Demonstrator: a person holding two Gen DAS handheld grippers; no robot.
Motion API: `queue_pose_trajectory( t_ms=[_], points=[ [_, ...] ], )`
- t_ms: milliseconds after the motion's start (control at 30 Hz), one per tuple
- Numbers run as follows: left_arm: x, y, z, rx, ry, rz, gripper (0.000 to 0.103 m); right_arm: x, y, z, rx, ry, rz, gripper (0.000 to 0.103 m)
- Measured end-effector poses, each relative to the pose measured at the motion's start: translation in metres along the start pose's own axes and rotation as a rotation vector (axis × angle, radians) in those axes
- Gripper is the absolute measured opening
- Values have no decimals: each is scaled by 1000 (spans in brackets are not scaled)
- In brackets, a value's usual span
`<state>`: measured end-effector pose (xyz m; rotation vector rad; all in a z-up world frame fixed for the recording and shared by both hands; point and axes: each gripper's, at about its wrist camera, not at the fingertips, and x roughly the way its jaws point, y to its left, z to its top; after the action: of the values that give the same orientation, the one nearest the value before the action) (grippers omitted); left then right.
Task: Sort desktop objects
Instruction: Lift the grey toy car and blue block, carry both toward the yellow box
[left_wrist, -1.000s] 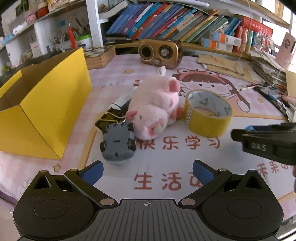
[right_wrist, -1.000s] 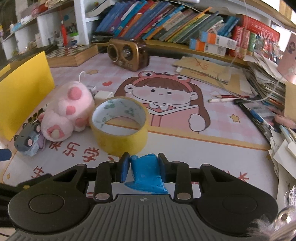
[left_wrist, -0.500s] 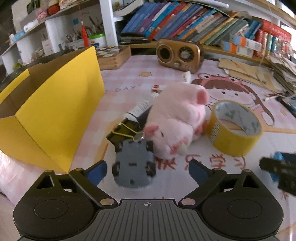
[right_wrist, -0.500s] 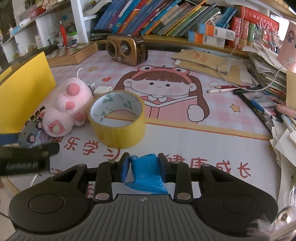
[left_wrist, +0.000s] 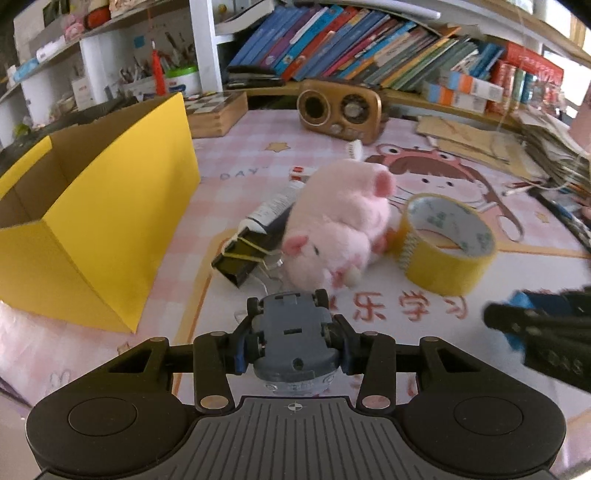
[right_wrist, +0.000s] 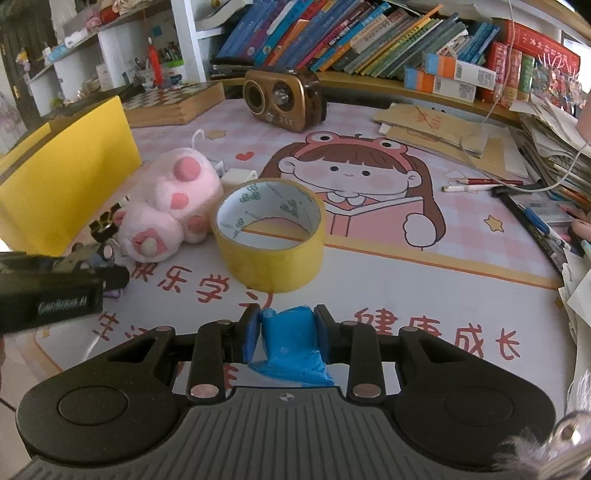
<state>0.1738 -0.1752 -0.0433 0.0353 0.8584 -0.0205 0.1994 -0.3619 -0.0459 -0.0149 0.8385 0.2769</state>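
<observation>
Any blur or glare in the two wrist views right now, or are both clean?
Left wrist view: the right gripper at the frame edge is smeared, and the pink plush and tape roll look soft; the grey toy car in the left gripper is sharp. Right wrist view: crisp, blue packet clear. Both show fisheye bending of the shelves and daylight blowout at top right.

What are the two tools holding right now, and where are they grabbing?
The left tool has just closed on the grey toy car, pinching its two sides by the wheels. The right tool squeezes a crumpled blue packet by its sides.
</observation>
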Motion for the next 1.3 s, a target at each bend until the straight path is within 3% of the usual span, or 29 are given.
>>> queue_pose_trajectory(
  t_ms=[267, 700, 1067, 1300],
  points=[
    [-26, 5, -14, -57, -13, -31, 42, -9, 8, -5, -19, -14, 26, 28],
    [-62, 38, -17, -101, -124, -85, 42, -37, 35, -3, -63, -82, 9, 27],
    [-88, 78, -25, -88, -181, -145, 42, -68, 82, -4, -91, -149, 28, 27],
    [-101, 115, -41, -104, -190, -169, 42, -74, 126, -12, -126, -147, 31, 27]
  ],
)
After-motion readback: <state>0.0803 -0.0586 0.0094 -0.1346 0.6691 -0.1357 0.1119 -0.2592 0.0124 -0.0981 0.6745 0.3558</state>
